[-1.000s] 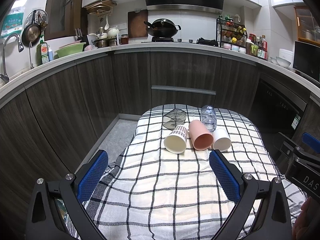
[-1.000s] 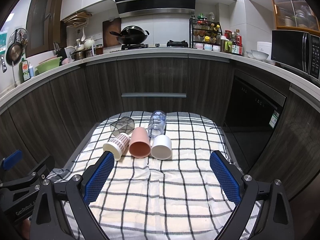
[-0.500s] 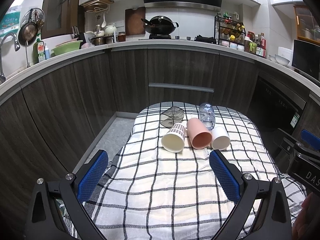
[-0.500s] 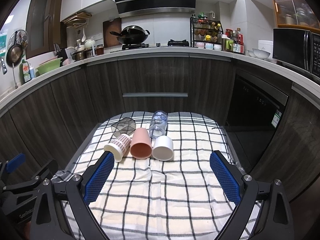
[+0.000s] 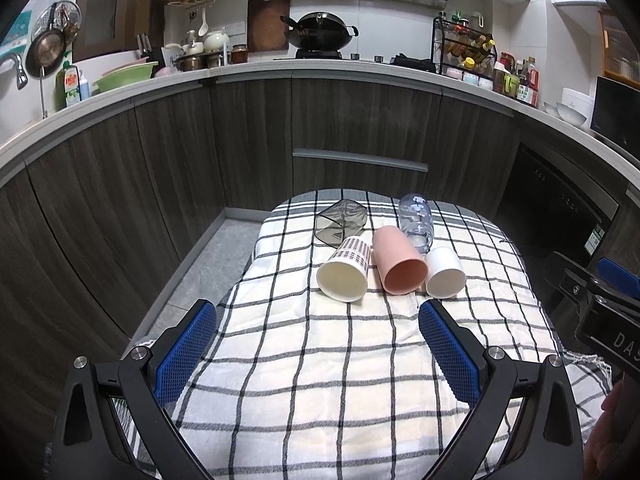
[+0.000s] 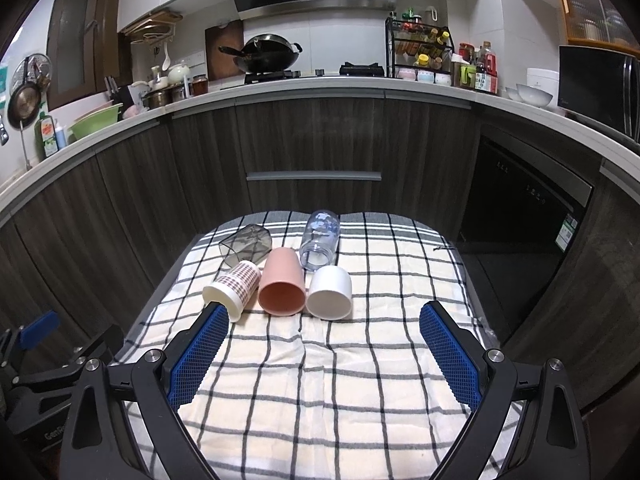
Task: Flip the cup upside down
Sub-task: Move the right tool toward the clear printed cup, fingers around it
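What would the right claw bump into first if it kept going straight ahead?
Probably the pink cup or the white cup beside it; both lie on their sides just ahead of the open right claw. Depth is uncertain.

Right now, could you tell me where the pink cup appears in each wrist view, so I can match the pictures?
Left wrist view: the pink cup lies on its side right of centre, mouth toward the camera.
Right wrist view: the pink cup lies left of centre.
Shared landmark: the white cup lies beside it on its right in both.

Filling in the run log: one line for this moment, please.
left gripper open | right gripper open | pink cup on its side, untouched
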The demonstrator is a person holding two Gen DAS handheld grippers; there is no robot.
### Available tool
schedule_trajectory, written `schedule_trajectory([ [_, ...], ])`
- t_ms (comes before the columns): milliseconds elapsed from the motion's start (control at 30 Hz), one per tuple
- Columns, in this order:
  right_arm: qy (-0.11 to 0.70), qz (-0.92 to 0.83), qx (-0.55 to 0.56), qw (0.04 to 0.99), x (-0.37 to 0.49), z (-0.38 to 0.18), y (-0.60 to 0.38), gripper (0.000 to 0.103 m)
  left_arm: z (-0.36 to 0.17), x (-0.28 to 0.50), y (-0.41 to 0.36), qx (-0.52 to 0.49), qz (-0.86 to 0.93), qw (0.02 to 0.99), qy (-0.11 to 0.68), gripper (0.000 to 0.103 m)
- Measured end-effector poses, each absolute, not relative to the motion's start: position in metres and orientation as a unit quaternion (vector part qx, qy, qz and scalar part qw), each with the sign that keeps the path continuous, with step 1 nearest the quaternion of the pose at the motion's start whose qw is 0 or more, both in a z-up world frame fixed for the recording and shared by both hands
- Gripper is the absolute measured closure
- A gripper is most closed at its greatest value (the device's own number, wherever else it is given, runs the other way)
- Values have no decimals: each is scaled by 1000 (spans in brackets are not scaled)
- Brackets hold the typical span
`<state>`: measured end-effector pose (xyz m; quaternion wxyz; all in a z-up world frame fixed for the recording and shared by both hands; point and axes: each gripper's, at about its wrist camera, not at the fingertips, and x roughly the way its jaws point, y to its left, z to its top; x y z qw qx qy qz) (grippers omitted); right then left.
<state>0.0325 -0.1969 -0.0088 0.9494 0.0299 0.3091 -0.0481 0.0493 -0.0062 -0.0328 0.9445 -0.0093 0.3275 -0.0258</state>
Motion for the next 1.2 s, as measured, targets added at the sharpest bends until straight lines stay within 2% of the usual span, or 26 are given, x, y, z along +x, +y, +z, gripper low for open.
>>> schedule_trajectory([
  [900,346,-72,30,935,191,-24,-218,7,-37,194,-27,-22,-22,950,312,0],
  [1200,409,-92,33,907,275,-60,-234,7,-52,248,-34,-29,-18,949,314,0],
])
